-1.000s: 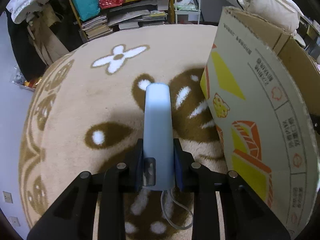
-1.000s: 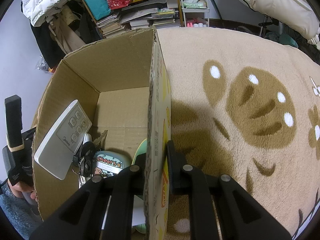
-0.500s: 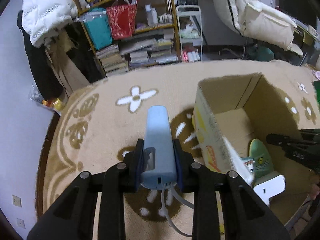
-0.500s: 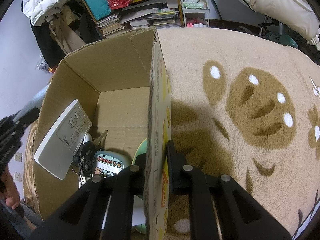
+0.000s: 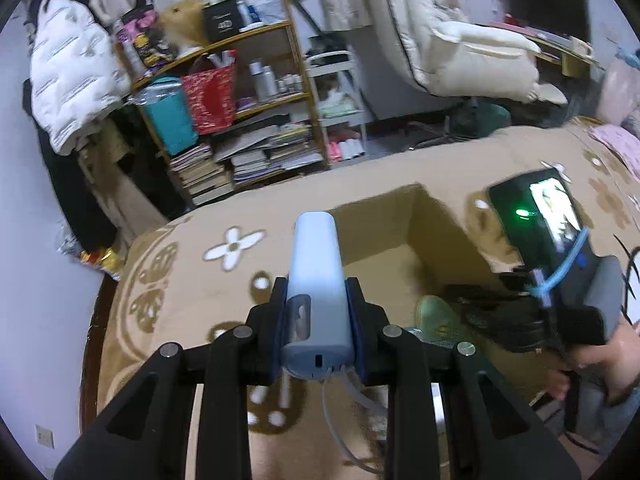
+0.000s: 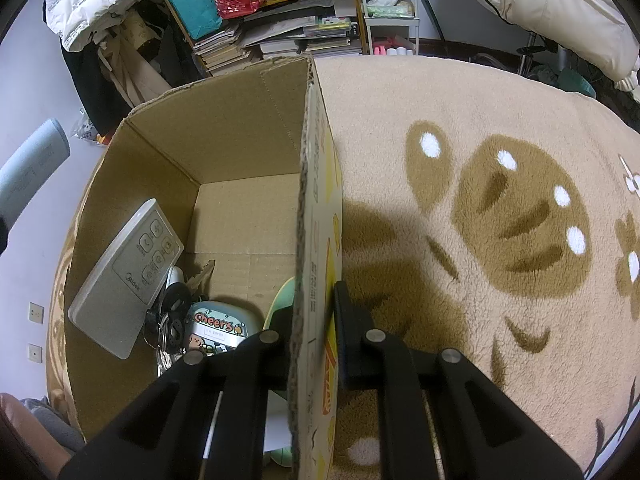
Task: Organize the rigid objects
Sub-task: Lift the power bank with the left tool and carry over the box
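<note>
Pale blue plastic fills the left gripper (image 5: 318, 312) — a slim, rounded device (image 5: 316, 276) with a thin cord trailing from its near end, clamped between the jaws at about its lower half. Its long axis runs straight out along the fingers, so the free end projects well ahead of the tips and sits, in the left wrist view, over the near-left rim of the cardboard box (image 5: 404, 220). The open mouth of the box lies ahead and to the right of these jaws, lower than the device; a green item (image 5: 434, 312) shows on its floor just right of the right-hand finger.

Further right in that same view, the right gripper (image 6: 312, 312) appears with its screen lit. From its own camera, its jaws are closed on the box's right wall (image 6: 316, 240) — one finger inside, one outside, the corrugated edge pinched between them. To the left of these jaws, down in the box, lie a white remote (image 6: 128, 276), a bunch of keys (image 6: 170, 320) and a tin marked "Cheers" (image 6: 218, 328); the far half of the floor is bare. The blue device's tip shows at the far left, outside and above the left wall.

My reading: the left hand is the carrier, the right only steadies. The coming move turns on swinging the device rightward and tipping it nose-down over the rim.
</note>
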